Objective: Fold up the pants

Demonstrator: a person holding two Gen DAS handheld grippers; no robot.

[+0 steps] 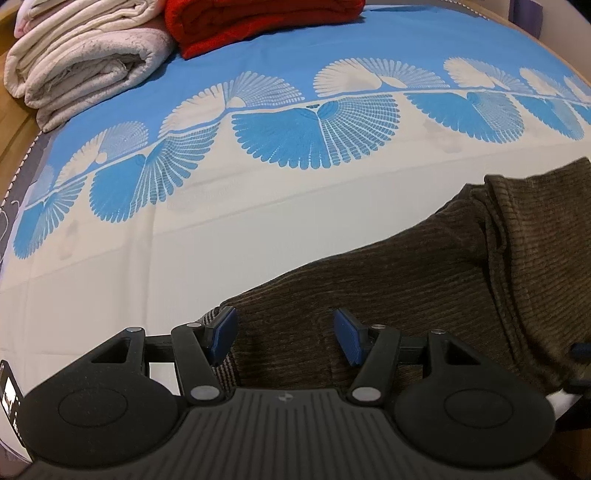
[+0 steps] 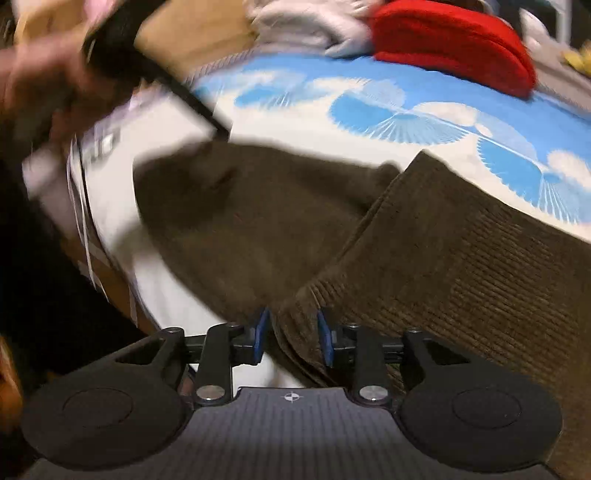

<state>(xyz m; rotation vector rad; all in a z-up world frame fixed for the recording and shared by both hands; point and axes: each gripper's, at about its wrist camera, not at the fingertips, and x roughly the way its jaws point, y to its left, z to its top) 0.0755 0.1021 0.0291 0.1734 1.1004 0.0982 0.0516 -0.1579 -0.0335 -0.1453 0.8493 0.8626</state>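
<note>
The brown corduroy pants (image 1: 424, 266) lie on the blue-and-white bedsheet (image 1: 221, 229). My left gripper (image 1: 285, 334) is open, its blue pads (image 1: 223, 334) apart over the striped hem end of the pants. In the right wrist view the pants (image 2: 424, 251) are folded over, one layer on another. My right gripper (image 2: 291, 336) has its blue pads (image 2: 262, 332) on either side of a thick folded edge of the pants and grips it. The left gripper (image 2: 122, 51) and the hand holding it show blurred at the upper left.
A stack of folded white blankets (image 1: 81, 59) and a red blanket (image 1: 258, 22) lie at the far side of the bed. The red blanket (image 2: 454, 40) also shows in the right wrist view. The bed edge (image 2: 96, 229) runs along the left.
</note>
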